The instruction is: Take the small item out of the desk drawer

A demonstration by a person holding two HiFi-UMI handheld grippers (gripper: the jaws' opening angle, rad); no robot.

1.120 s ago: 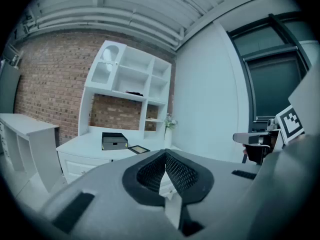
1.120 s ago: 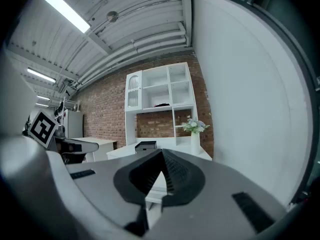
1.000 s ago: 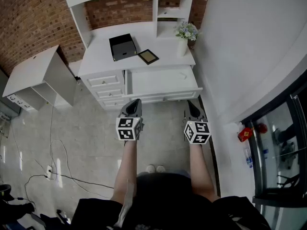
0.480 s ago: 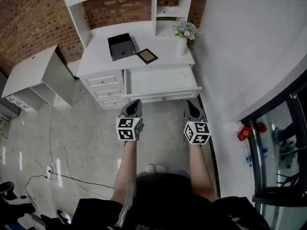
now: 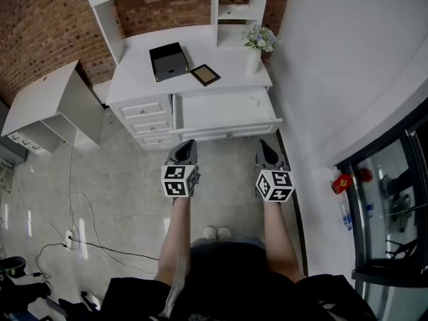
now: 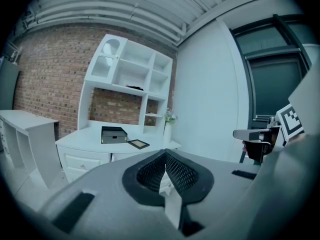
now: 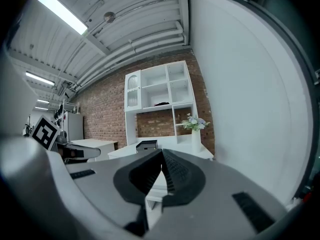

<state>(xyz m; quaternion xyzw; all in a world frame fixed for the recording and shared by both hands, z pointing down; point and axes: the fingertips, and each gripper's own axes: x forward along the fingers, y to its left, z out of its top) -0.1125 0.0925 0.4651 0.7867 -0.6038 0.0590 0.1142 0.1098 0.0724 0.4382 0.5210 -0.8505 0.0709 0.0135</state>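
The white desk has its wide drawer pulled open; its pale inside looks almost bare, with a tiny pale item near its right end, too small to make out. My left gripper hangs shut over the floor just in front of the drawer's left end, with nothing in it. My right gripper is shut and empty too, in front of the drawer's right end. In the left gripper view the left gripper points at the desk; in the right gripper view so does the right gripper.
On the desk stand a black box, a small picture frame and a vase of flowers. Three small drawers sit left of the open one. A white cabinet stands left, a wall right, and cables lie on the floor.
The desk has shifted slightly up in the head view. Both grippers stay shut and in the same place.
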